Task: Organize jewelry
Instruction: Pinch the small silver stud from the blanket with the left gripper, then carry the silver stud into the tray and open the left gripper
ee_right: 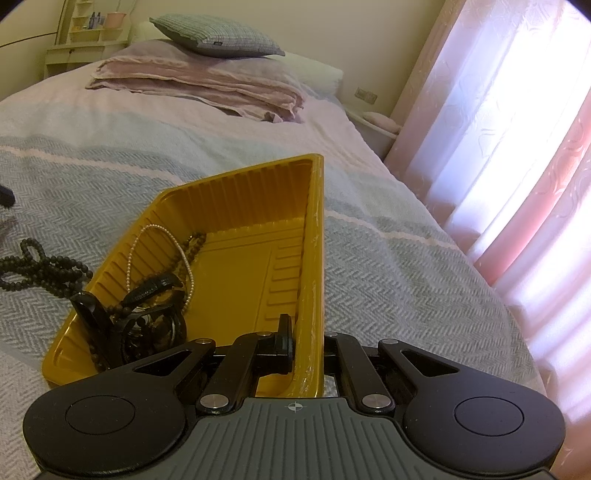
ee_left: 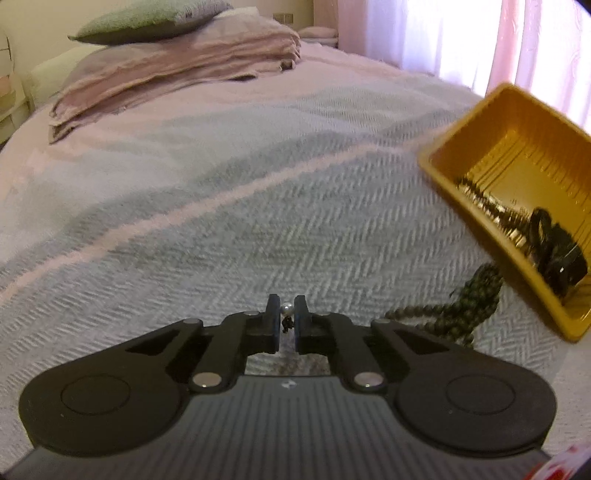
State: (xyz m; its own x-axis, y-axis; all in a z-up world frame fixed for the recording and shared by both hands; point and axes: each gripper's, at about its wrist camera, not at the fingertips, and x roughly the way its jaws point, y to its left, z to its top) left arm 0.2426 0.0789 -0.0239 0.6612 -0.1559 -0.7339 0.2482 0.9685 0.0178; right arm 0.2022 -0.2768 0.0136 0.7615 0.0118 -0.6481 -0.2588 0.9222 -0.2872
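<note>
Left wrist view: the left gripper point(ee_left: 287, 308) is angled down toward a grey herringbone bedspread point(ee_left: 229, 229), its jaws nearly together and pinched on a small silver bead point(ee_left: 286, 307), below which a tiny dark piece hangs in the narrow gap. Whether the bead is an earring or a pendant cannot be told. A strand of dark beads point(ee_left: 461, 310) is seen lying on the bedspread at about three o'clock from the fingertips, partly tucked under a tilted yellow tray point(ee_left: 443, 162) at two o'clock. Dark jewelry point(ee_left: 554, 254) is heaped in the tray's lower corner. Folded pink bedding point(ee_left: 177, 70) and a grey cushion point(ee_left: 147, 18) are shown at eleven o'clock.

Right wrist view: the right gripper point(ee_right: 309, 343) is pointed downward and clamped tight on the near right wall of the yellow tray point(ee_right: 314, 258), one finger point(ee_right: 284, 332) inside, the other hidden outside the wall. The tray is held tipped with its left side toward the bedspread point(ee_right: 388, 280). A pearl chain point(ee_right: 162, 254) and black pieces point(ee_right: 147, 317) are gathered at nine o'clock inside the tray. Loose dark beads point(ee_right: 40, 271) lie outside, farther along at nine o'clock.
</note>
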